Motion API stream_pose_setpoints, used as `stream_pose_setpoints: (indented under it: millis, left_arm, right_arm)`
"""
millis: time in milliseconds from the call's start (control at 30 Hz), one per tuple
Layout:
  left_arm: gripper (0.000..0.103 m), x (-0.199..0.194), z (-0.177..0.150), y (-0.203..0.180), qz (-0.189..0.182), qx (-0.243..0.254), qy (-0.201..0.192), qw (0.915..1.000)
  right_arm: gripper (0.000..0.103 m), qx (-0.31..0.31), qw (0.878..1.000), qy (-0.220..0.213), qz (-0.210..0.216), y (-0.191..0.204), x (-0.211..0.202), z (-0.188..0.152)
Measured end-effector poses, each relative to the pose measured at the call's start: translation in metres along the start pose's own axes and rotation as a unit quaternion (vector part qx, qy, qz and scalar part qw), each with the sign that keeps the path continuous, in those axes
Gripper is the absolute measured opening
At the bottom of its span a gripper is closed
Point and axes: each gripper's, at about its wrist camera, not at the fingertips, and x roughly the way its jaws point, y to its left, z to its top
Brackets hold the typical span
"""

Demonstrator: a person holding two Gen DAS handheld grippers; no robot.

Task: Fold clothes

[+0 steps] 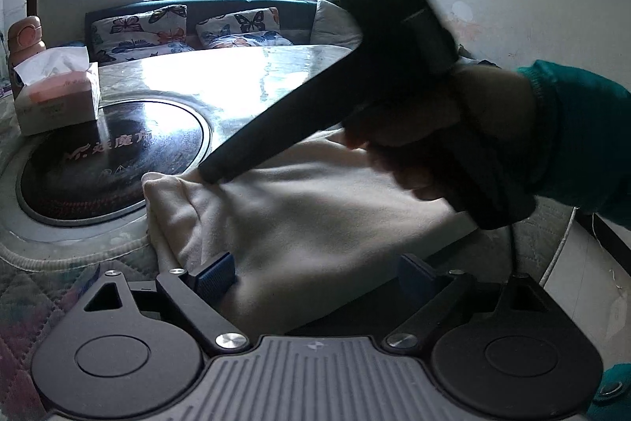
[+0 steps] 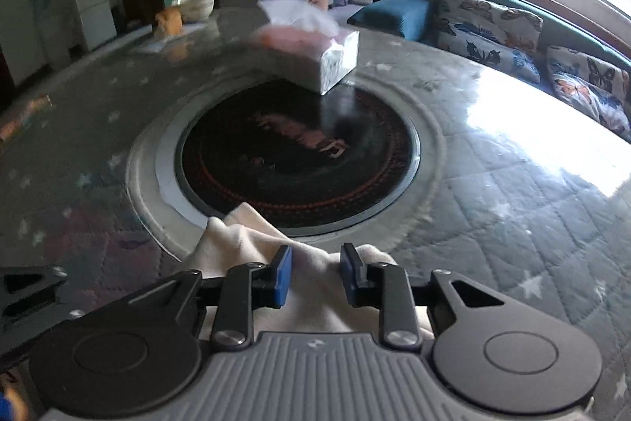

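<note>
A cream cloth (image 1: 315, 208) lies folded on the quilted table cover (image 1: 23, 302), its far corner next to the black round inset. My left gripper (image 1: 315, 277) is open wide, its blue pads either side of the cloth's near edge and not pressing on it. A hand in a teal sleeve (image 1: 572, 137) holds the right gripper across this view, and one of its dark fingers (image 1: 244, 152) reaches the cloth's far corner. In the right wrist view my right gripper (image 2: 316, 275) is shut on a bunched fold of the cream cloth (image 2: 244, 235).
A tissue box (image 2: 311, 54) stands at the far rim of the black round inset (image 2: 295, 152) in the table's middle. A pink bottle (image 1: 27, 38) stands behind it. A bowl (image 2: 195, 4) sits at the table's far side. A sofa with butterfly cushions (image 1: 142, 30) runs along the window.
</note>
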Motion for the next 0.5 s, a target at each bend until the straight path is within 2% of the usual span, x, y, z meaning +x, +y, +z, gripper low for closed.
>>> stream_pose_setpoints:
  millis: [67,167,333,500]
  left_arm:
    - [0.094,-0.001,-0.001,0.000,0.001,0.003,0.000,1.0000]
    - [0.094,-0.003,-0.002,0.002,0.000,-0.002,-0.002,1.0000]
    - [0.095,-0.005,-0.004,0.005,-0.002,-0.010,-0.004,0.9999]
    - [0.095,-0.004,-0.005,0.004,0.002,-0.008,-0.004,1.0000]
  right_arm:
    - [0.026,-0.007,1.000,0.000,-0.004,0.002,0.003,0.004]
    - [0.026,-0.001,1.000,-0.008,0.012,0.003,-0.007,0.010]
    - [0.026,-0.046,0.998,0.001,0.039,0.019,-0.021,0.010]
    - [0.021,-0.074,0.996,0.017,0.049,0.039,-0.003,0.006]
